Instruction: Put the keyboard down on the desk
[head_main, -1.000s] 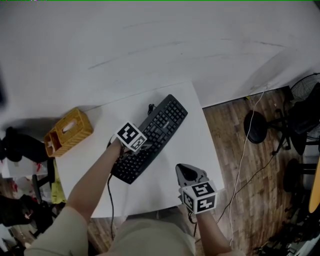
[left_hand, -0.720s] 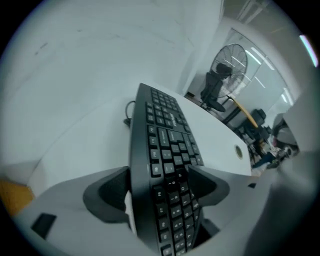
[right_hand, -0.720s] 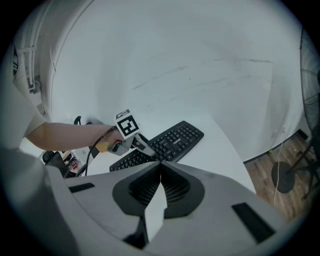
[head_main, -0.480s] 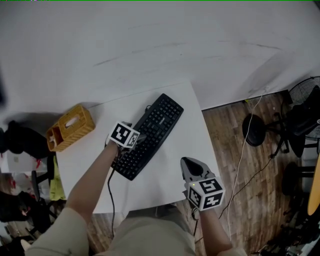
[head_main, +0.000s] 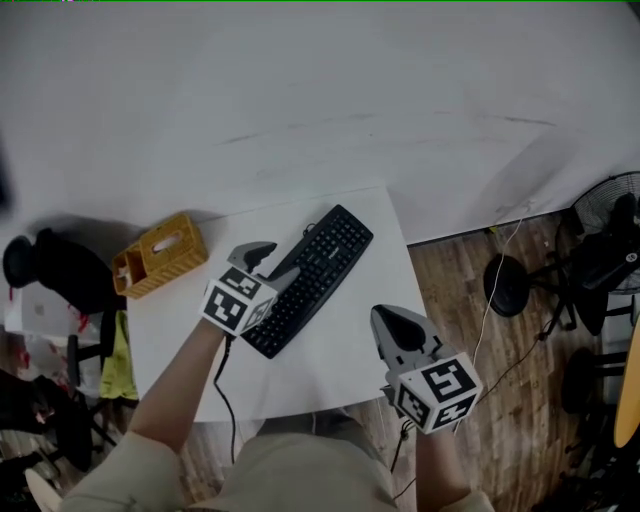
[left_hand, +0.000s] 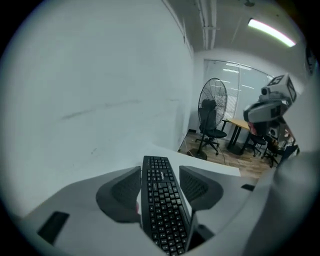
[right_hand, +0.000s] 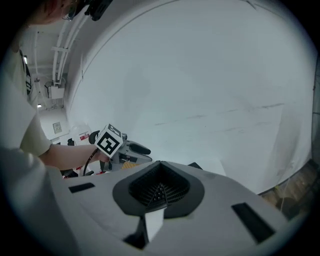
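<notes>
**Keyboard (head_main: 312, 277) flat on the desk (head_main: 335, 355), left fingers (left_hand: 120, 192) apart above it**

In the left gripper view I read the left gripper (head_main: 257, 256) as open, its two dark pads spread wide. The black keyboard runs lengthwise through the gap between the fingers and on past the fingertips toward the desk's far edge. White desk shows between the keys and the right-hand finger. On the left-hand side the finger's edge overlaps the keys, and I cannot tell whether they touch. The head view shows the keyboard lying diagonally on the white desk, with these fingers over its long left edge.

The right gripper (head_main: 393, 322) has its fingers (right_hand: 160, 187) pressed together with nothing between them. It hangs over the desk's near right corner, and the keyboard lies well apart to the left of its fingertips. In its own view only the white wall (right_hand: 210, 75) stands beyond the fingertips, and the left gripper's marker cube (right_hand: 109, 141) shows up and to their left.

A yellow basket (head_main: 160, 256) sits at the desk's left end, to the left of the left fingers and apart from them. A standing fan (left_hand: 212, 107) is visible far beyond the left fingertips, to their right.
</notes>
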